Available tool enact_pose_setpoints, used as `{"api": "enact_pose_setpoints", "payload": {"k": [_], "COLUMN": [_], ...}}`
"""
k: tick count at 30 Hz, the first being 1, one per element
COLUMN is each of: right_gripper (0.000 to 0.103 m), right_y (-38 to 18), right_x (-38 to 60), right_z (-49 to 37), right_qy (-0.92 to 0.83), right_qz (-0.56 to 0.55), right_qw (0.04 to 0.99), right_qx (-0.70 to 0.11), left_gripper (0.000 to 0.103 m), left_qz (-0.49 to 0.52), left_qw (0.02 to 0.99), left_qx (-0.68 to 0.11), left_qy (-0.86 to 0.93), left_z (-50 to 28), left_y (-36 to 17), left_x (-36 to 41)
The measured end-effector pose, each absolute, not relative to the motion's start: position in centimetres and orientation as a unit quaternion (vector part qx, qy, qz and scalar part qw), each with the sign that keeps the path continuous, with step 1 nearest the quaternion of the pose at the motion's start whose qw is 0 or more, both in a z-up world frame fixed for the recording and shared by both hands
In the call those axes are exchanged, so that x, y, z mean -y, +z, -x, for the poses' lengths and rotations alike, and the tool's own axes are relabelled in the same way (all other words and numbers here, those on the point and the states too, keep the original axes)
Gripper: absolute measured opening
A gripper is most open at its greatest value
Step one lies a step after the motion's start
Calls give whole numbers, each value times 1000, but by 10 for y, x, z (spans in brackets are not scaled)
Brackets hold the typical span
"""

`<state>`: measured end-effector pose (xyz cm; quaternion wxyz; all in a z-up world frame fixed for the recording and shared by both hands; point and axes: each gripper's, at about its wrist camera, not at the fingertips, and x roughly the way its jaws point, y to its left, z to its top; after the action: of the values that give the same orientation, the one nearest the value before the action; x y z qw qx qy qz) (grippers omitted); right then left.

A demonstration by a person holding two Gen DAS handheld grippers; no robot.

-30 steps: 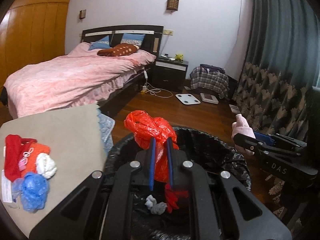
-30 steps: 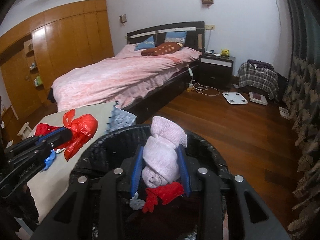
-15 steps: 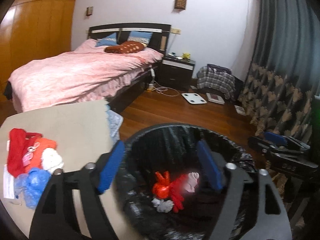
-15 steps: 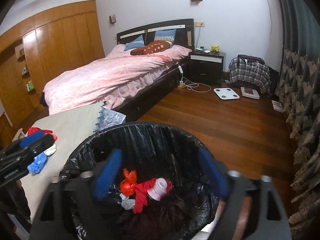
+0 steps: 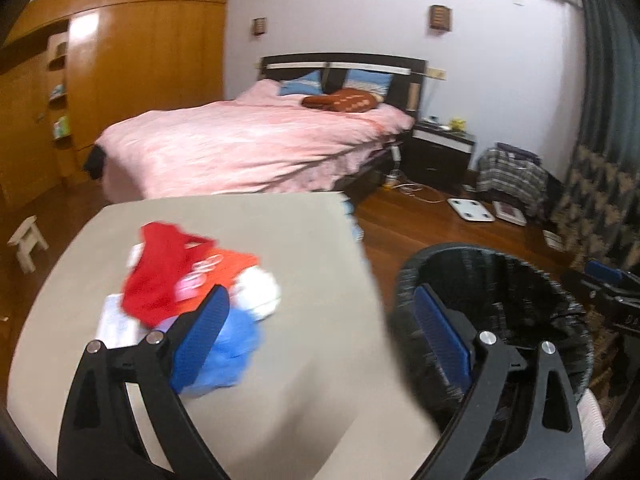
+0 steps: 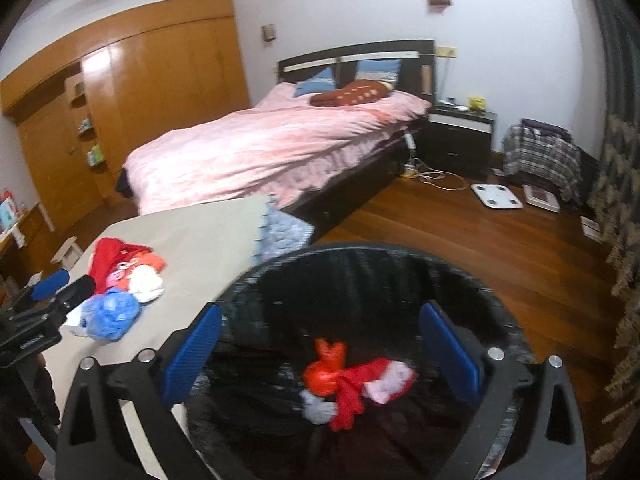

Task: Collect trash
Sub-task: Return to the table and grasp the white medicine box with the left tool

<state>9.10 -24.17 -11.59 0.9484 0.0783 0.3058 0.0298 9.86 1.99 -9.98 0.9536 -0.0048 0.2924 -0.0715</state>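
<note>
Both the left gripper (image 5: 320, 336) and right gripper (image 6: 320, 350) have jaws spread wide, empty. Red, pink and grey trash (image 6: 352, 384) lies in the bin (image 6: 500, 320) between the right jaws; the remaining pile (image 5: 192, 280) sits on the worktop (image 5: 300, 380) by the left jaws.

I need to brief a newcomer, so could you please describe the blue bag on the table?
Start at the grey table beside the black-lined trash bin. A small heap of trash lies on it; the crumpled blue plastic bag sits at the heap's near edge, the only blue piece among red, orange and white ones.

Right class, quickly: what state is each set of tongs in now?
Left tongs: open, holding nothing.
Right tongs: open, holding nothing, above the bin.
</note>
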Motion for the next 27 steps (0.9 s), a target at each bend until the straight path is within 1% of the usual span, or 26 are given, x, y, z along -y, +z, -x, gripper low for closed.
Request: {"api": "enact_pose_setpoints", "payload": {"k": [8,17,27], "right_gripper": [97,97,97], "right_y": [-118,-125,-155], "right_x": [164,87,46], "right_z": [-111,-129,-145], "right_qy": [107,167,179], "right_qz": [-66,-43,-25], "right_qw": [944,938,930], "right_qx": [-304,-300,-319], "left_gripper": [91,91,90], "left_qz": [12,17,35], "left_qw": [956,947,931], "left_qx": [-294,-309,-351], "left_qy": [9,82,95], "left_z": [-87,-95,-116], "left_y": [-106,-123,-161], "left_x": [-91,-162,-198]}}
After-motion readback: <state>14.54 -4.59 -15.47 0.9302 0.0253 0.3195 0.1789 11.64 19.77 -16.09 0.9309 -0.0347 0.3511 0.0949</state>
